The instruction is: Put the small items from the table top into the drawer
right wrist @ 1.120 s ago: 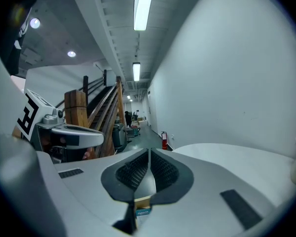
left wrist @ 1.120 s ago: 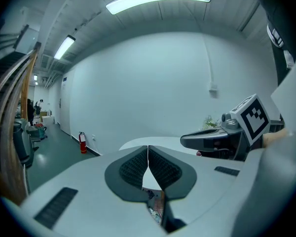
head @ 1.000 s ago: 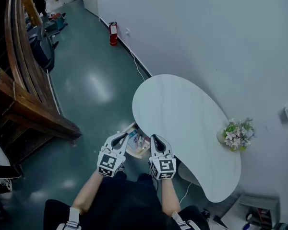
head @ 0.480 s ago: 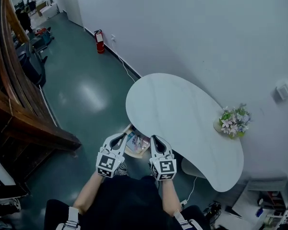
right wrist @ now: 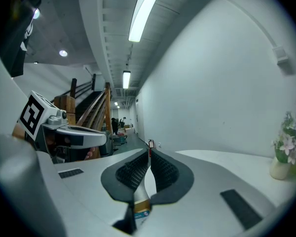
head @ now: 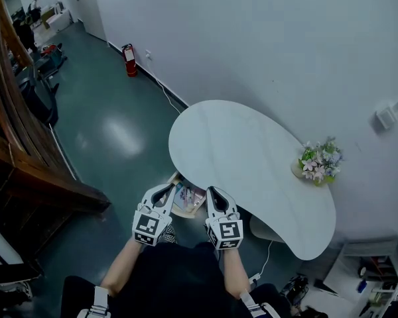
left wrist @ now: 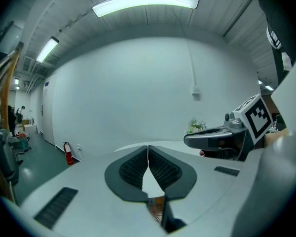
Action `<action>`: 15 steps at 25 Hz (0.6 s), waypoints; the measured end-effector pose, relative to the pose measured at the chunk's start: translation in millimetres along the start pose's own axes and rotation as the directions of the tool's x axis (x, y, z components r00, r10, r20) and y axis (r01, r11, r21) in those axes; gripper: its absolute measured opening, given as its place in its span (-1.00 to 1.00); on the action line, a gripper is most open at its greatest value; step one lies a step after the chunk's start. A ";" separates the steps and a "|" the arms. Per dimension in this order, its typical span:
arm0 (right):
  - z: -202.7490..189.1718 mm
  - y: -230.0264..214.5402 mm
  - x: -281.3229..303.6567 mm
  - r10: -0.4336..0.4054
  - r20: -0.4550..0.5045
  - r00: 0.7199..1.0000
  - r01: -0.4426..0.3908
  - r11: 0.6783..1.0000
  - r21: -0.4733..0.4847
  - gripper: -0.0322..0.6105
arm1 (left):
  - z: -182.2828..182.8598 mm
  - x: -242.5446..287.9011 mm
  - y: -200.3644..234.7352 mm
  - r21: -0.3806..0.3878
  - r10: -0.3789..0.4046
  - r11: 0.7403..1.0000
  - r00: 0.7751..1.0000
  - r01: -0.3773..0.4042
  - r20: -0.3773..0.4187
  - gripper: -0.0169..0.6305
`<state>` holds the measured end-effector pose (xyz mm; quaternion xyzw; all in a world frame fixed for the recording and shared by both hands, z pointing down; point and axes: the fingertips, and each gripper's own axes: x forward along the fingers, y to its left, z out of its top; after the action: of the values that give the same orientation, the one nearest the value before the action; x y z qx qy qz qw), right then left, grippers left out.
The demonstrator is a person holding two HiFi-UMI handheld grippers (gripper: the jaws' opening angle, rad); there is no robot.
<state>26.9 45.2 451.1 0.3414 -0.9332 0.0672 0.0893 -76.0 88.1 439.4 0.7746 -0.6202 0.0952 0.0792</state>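
Note:
The white kidney-shaped table [head: 239, 148] carries only a pot of flowers [head: 317, 162] at its right end. Under its near left edge an open drawer [head: 183, 213] holds several small items. My left gripper [head: 167, 189] hangs shut and empty just left of the drawer. The right gripper [head: 212, 192] is shut and empty at the drawer's right side. In the left gripper view the left gripper [left wrist: 148, 147] has its jaws closed tip to tip, and so has the right gripper [right wrist: 149, 154] in the right gripper view. Both point roughly level over the table edge.
A red fire extinguisher [head: 128, 50] stands by the white wall at the back. A wooden staircase [head: 26, 158] fills the left side above the green floor. A cable runs along the wall's foot, and shelves with clutter [head: 378, 270] sit at the lower right.
The head view has swung a little, so the table and flowers sit slightly further left. Both grippers keep their place before the body and stay shut.

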 end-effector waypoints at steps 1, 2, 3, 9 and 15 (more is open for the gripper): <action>-0.6 0.4 -0.3 0.000 -0.001 1.000 0.000 1.000 0.000 -0.78 | 0.9 -0.5 -0.3 0.000 0.001 1.000 1.000 -0.001 0.000 -0.89; -1.0 0.5 -0.5 0.000 -0.002 1.000 0.000 1.000 -0.001 -0.78 | 2.2 -0.8 -0.4 0.000 0.003 1.000 1.000 -0.003 0.001 -0.89; -1.3 0.4 -0.6 0.000 -0.002 1.000 0.000 1.000 -0.001 -0.78 | 3.0 -1.0 -0.2 0.001 0.004 1.000 1.000 -0.004 0.001 -0.89; -4.8 0.9 -1.7 -0.009 -0.007 1.000 0.009 1.000 0.004 -0.78 | 5.8 -2.8 -0.4 0.010 0.005 1.000 1.000 -0.005 -0.001 -0.89; -7.0 -0.8 -4.7 -0.016 -0.011 1.000 0.016 1.000 0.005 -0.77 | 6.6 -3.6 -1.8 0.011 0.006 1.000 1.000 -0.006 0.000 -0.89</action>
<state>31.8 48.8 457.0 0.3487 -0.9298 0.0708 0.0938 -74.7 90.4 432.1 0.7733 -0.6219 0.0988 0.0745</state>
